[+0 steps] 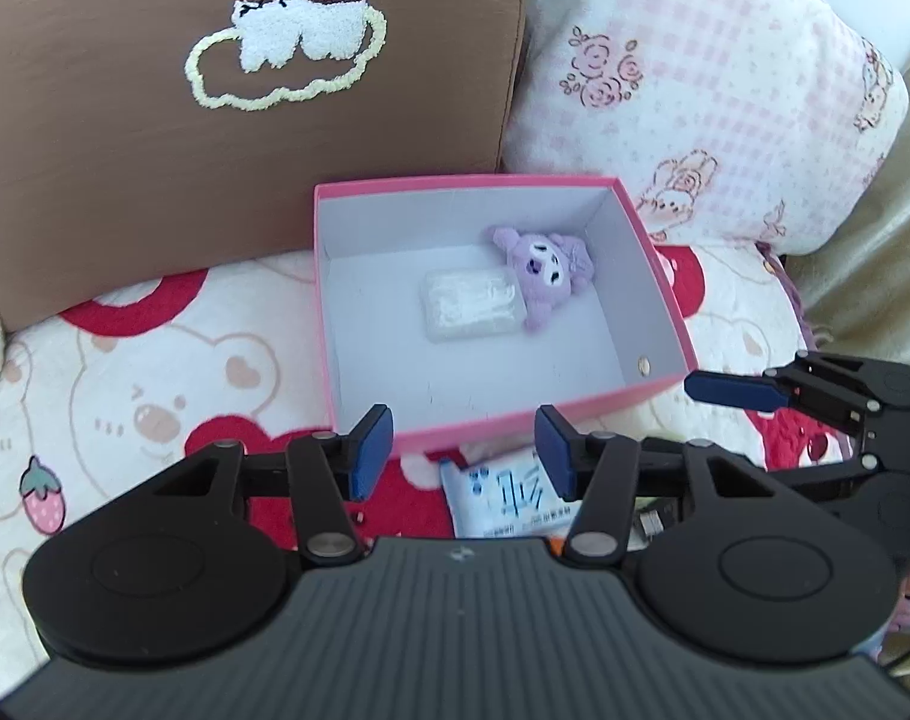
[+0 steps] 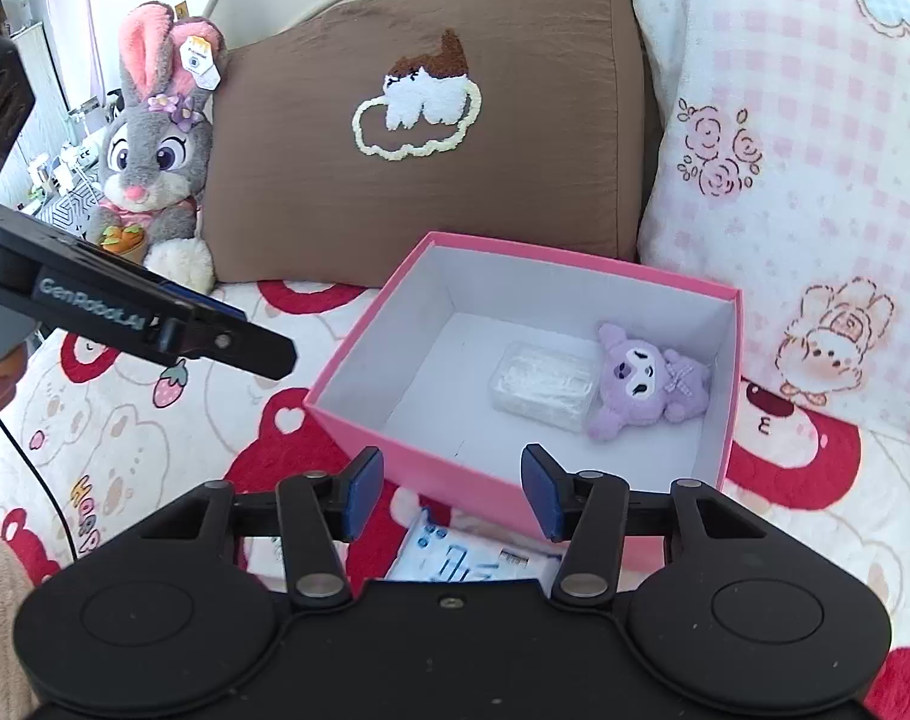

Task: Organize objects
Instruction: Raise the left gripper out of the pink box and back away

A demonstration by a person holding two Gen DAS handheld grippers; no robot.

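A pink box (image 1: pixel 665 276) (image 2: pixel 359 420) with a white inside stands open on the blanket. Inside it lie a purple plush toy (image 1: pixel 545 270) (image 2: pixel 647 384) and, touching it, a clear plastic packet (image 1: pixel 473 306) (image 2: pixel 542 387). A white and blue printed pack (image 1: pixel 503 498) (image 2: pixel 473 558) lies on the blanket against the box's near wall, partly hidden by my grippers. My left gripper (image 1: pixel 464 450) hovers open above that near wall with nothing between its pads. My right gripper (image 2: pixel 452 495) is open and empty over the same spot. One of its blue fingers (image 1: pixel 731 391) shows beside the box's right corner.
A brown cushion (image 1: pixel 245 138) (image 2: pixel 425 138) and a pink checked pillow (image 1: pixel 713 90) (image 2: pixel 815 180) lean behind the box. A grey rabbit plush (image 2: pixel 155 156) sits at the far left. The bear-print blanket (image 1: pixel 155 372) spreads to the left. A dark cable (image 2: pixel 41 480) runs there.
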